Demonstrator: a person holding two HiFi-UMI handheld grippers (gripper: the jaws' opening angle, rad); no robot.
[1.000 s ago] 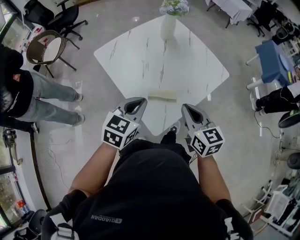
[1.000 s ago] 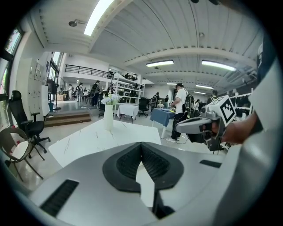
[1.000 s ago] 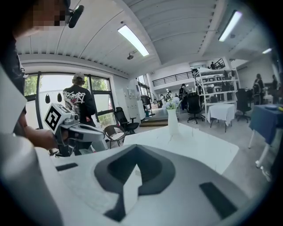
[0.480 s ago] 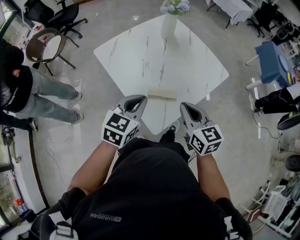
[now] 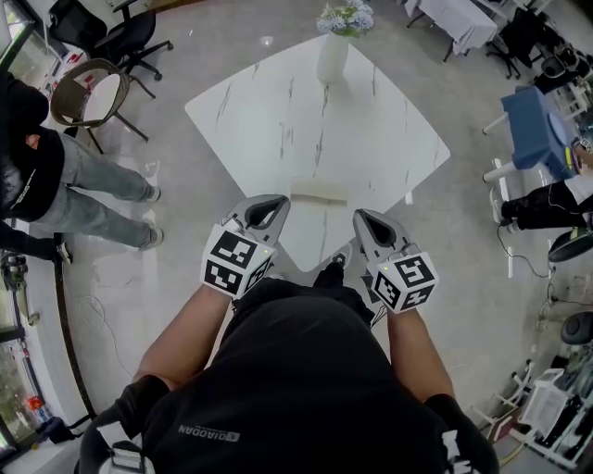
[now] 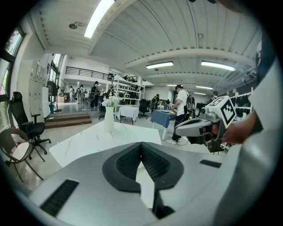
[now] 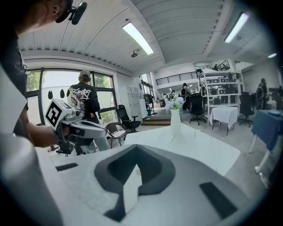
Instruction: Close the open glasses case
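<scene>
The glasses case (image 5: pixel 320 190) lies on the white marble counter (image 5: pixel 278 111), toward the counter's near corner and parallel to the person's chest. In the head view it shows as a pale, flat oblong. Whether its lid stands up or lies back cannot be told from that height.

Both claws hang in front of the person's body, over the near corner of the counter and short of the case, touching neither it nor the counter. The left claw (image 6: pixel 141 148) is closed with nothing in it: its two ribbed black pads (image 6: pixel 126 163) meet at the tips, leaving only a thin wedge of light lower down. The right claw (image 7: pixel 134 152) is closed the same way and also empty, its tips pressed together. The two point forward and slightly inward, well apart from each other, with the case lying beyond and between their tips. Each carries its marker cube at the rear, the left cube (image 5: pixel 236 259) and the right cube (image 5: pixel 403 278), just ahead of the person's forearms.

At the far corner of the counter stands a tall white vase (image 5: pixel 332 56) holding pale blue flowers (image 5: pixel 345 17), well apart from the case.

On the floor beside the counter's left corner, a bystander (image 5: pixel 56 180) in a black top and grey trousers stands near a round-seated chair (image 5: pixel 88 93). A blue-covered table (image 5: pixel 547 120) sits off to the right.
</scene>
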